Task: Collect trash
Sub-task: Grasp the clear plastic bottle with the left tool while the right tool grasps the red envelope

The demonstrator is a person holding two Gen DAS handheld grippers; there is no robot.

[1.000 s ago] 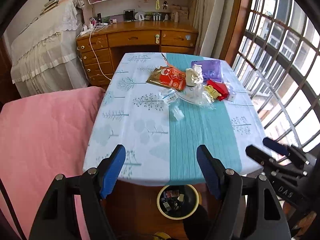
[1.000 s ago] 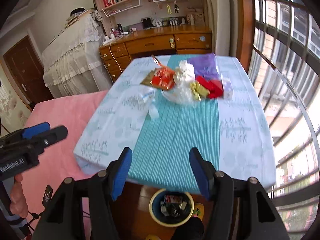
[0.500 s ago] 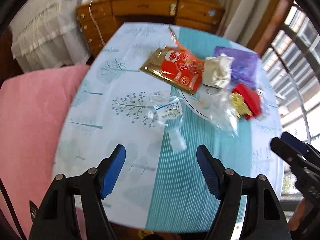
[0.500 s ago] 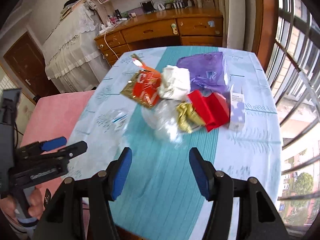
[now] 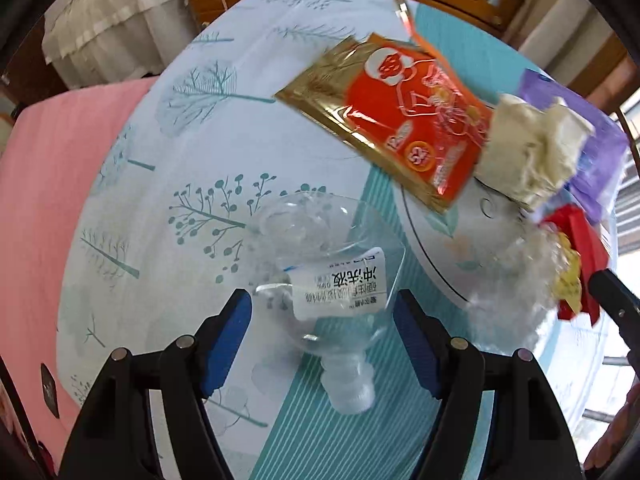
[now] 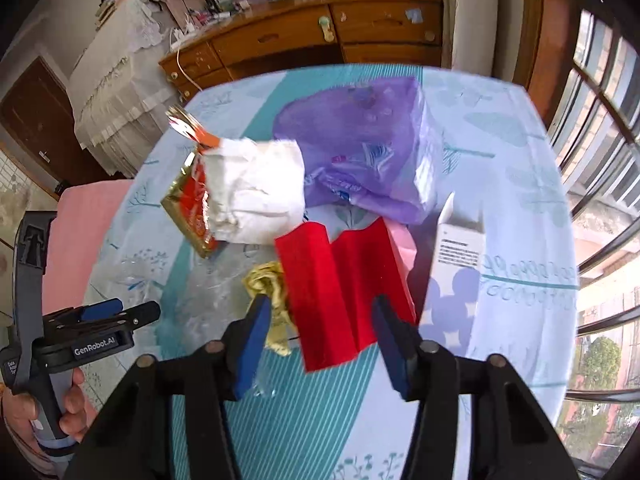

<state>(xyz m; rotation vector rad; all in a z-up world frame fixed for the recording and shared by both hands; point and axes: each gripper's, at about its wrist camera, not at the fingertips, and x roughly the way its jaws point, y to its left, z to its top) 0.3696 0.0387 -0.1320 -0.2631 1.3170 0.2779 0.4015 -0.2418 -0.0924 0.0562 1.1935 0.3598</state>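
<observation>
A clear crushed plastic bottle [image 5: 328,280] with a white label lies on the table, neck toward me. My left gripper [image 5: 322,316] is open, its blue pads on either side of the bottle. My right gripper [image 6: 318,320] is open around the near end of a red folded carton [image 6: 332,280]. Nearby lie an orange-gold snack wrapper [image 5: 396,120], crumpled white paper [image 6: 256,192], a purple plastic pack [image 6: 372,140], a yellow wrapper [image 6: 268,284], clear crinkled plastic [image 5: 516,280] and a small white box [image 6: 460,252].
The table has a light blue tree-print cloth [image 5: 240,132] with a teal striped middle. A pink bed [image 5: 44,184] lies to the left, a wooden desk [image 6: 320,28] behind, barred windows [image 6: 600,100] to the right. The left gripper also shows in the right wrist view [image 6: 108,312].
Both grippers have moved forward and down over the table. The left one now frames the bottle, the right one the red carton. The bin under the table has left view.
</observation>
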